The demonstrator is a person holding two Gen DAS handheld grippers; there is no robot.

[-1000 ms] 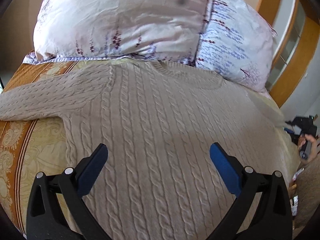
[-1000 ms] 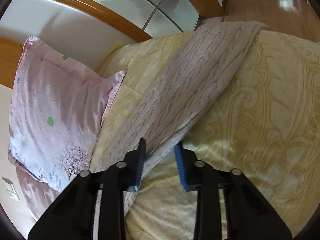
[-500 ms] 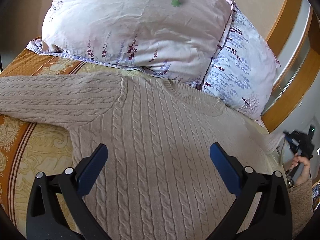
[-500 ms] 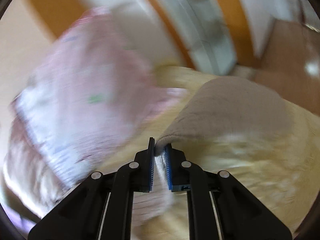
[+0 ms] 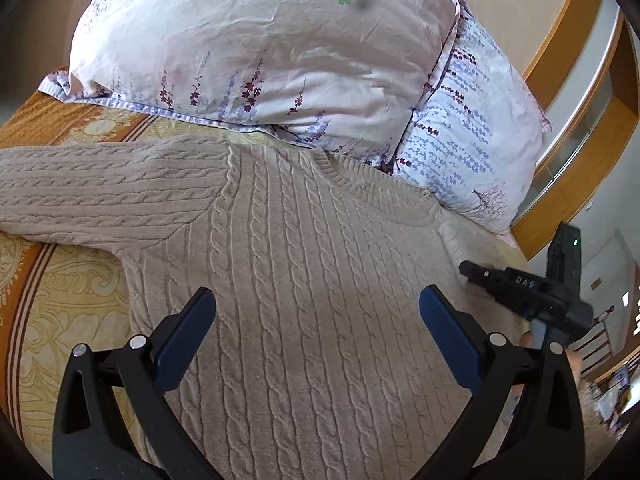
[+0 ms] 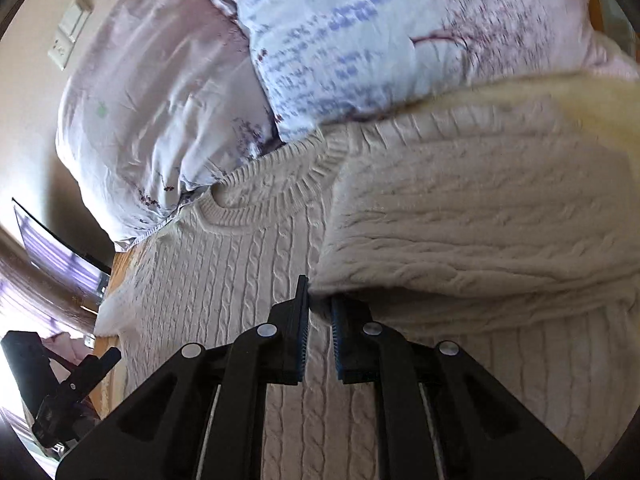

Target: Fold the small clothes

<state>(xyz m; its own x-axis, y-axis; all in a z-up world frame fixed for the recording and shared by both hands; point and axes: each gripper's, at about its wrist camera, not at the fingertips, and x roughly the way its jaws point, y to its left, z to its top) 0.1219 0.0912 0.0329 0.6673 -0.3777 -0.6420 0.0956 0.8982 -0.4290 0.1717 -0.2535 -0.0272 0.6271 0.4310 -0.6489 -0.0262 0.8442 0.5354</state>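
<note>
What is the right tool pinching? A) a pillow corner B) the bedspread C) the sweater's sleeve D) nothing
C: in the right wrist view the right tool is shut on the cable-knit sleeve, which lies folded across the sweater body.

Sweater [image 5: 312, 280] on bed [image 5: 60, 320], pillows [image 5: 260, 52] behind it

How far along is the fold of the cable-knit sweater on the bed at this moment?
Early. Done: the beige cable-knit sweater lies spread flat on the yellow patterned bedspread, neckline toward the pillows. In hand: the right gripper, jaws just closed on fabric, carries one sleeve across the sweater's body. Left: the other sleeve is outstretched, the left gripper hovers open, and the body is unfolded.
</note>
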